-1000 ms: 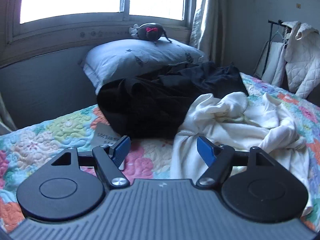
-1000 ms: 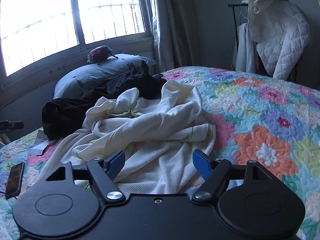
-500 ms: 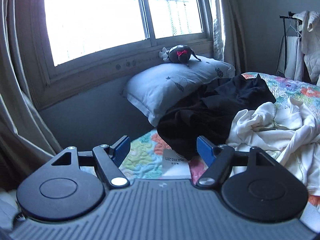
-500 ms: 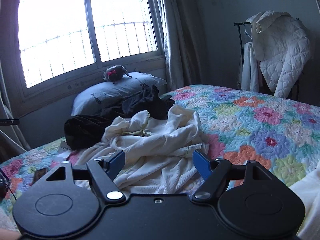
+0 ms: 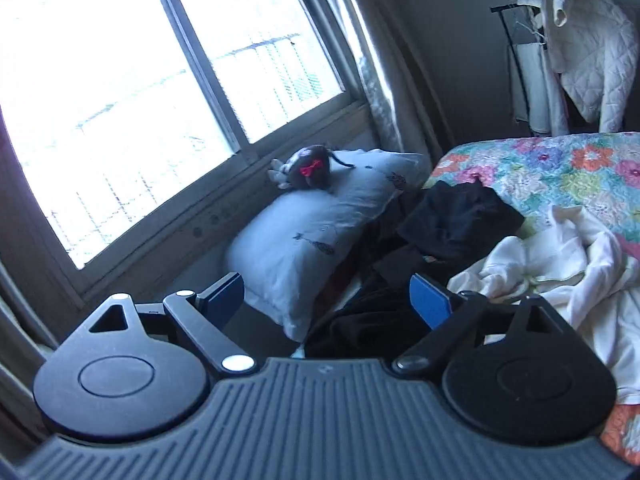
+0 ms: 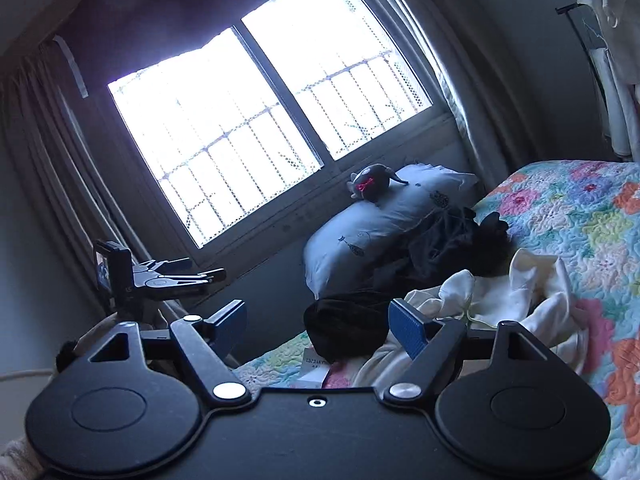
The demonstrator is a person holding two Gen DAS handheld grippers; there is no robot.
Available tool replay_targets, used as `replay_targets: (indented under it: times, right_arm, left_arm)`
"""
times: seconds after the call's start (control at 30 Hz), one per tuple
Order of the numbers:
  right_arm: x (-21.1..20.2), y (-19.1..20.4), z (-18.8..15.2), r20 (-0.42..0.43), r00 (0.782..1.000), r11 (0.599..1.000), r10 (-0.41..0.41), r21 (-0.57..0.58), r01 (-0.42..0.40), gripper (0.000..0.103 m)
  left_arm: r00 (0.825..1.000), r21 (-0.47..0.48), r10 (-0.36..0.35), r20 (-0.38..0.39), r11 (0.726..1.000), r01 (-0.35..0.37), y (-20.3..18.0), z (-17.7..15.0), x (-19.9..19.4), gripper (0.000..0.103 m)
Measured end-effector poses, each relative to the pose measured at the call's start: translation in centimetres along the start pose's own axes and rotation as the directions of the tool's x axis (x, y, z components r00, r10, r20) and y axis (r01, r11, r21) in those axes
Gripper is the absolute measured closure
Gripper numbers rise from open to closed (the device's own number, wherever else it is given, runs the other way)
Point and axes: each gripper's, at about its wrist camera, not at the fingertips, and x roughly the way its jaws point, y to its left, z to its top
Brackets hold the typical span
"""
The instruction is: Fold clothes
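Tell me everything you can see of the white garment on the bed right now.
The white garment is a cream, soft-looking piece of clothing, unfolded and crumpled into a loose heap with deep folds and a thin pale-green trim line. It lies on the floral quilt, its left edge against the black clothes piled by the pillow. Which parts are sleeves cannot be told. Neither the left gripper nor the right gripper touches it; both are open and raised off it.

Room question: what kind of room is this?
Most likely a bedroom: there's a bed with a flowery quilt, a pillow by the window with a stuffed toy on it, and clothes piled up.
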Motion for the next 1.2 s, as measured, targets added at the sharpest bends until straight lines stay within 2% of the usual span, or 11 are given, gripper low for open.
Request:
replay_targets:
  times: [0.1, 0.2, 0.3, 0.43, 0.47, 0.8, 0.93, 0.97, 1.07, 1.13, 1.2]
  right_arm:
    - [3.6, -1.3, -0.6, -0.049, 0.999, 1.000, 0.008, 0.027, -0.006, 0.021]
    - [6.3, -3.9, -2.7, -0.116, 0.988, 0.995, -0.100, 0.012, 0.102, 0.021]
    - [8.0, -7.5, -6.1, -0.197, 0.967, 0.984, -0.162, 0.041, 0.173, 0.021]
    - [8.4, -12.2, -11.5, -0.290, 0.921, 0.953, -0.259, 0.080, 0.293, 0.021]
    - [8.4, -13.3, -12.7, -0.314, 0.907, 0.944, -0.279, 0.085, 0.320, 0.021]
    - [9.6, -17.6, -20.5, -0.386, 0.859, 0.898, -0.338, 0.140, 0.416, 0.021]
    - [11.4, -18.2, -21.6, -0.373, 0.853, 0.898, -0.365, 0.100, 0.428, 0.019]
    - [11.9, -18.3, -21.9, -0.364, 0.853, 0.902, -0.374, 0.072, 0.426, 0.016]
    - [13.0, -17.3, -22.2, -0.322, 0.846, 0.893, -0.426, -0.001, 0.449, 0.017]
    - [13.9, -16.5, -22.5, -0.294, 0.839, 0.886, -0.458, -0.073, 0.458, 0.034]
    - [13.9, -16.6, -22.4, -0.261, 0.836, 0.873, -0.483, -0.066, 0.483, 0.064]
  left_arm:
    - [0.989, -0.065, -0.141, -0.050, 0.988, 0.137, -3.3, -2.8, 2.9, 0.012]
    - [0.955, -0.135, -0.257, -0.147, 0.962, 0.238, -6.9, -8.2, 6.6, 0.012]
    - [0.908, -0.218, -0.352, -0.228, 0.927, 0.304, -9.9, -14.1, 10.3, 0.012]
    - [0.793, -0.391, -0.500, -0.347, 0.846, 0.362, -12.6, -21.9, 14.1, 0.013]
    - [0.781, -0.398, -0.510, -0.360, 0.841, 0.366, -13.0, -22.8, 14.4, 0.013]
    - [0.763, -0.332, -0.506, -0.401, 0.857, 0.394, -15.0, -23.9, 14.1, 0.012]
    - [0.841, -0.100, -0.259, -0.475, 0.965, 0.241, -16.1, -24.7, 14.4, 0.005]
    - [0.841, -0.083, -0.251, -0.479, 0.967, 0.241, -16.2, -25.0, 14.5, 0.004]
    - [0.792, -0.240, -0.358, -0.495, 0.932, 0.271, -15.4, -25.9, 15.6, 0.004]
    - [0.797, -0.312, -0.373, -0.475, 0.918, 0.244, -15.3, -26.3, 16.1, 0.000]
    - [0.837, -0.308, -0.346, -0.424, 0.924, 0.226, -15.8, -26.2, 15.8, 0.002]
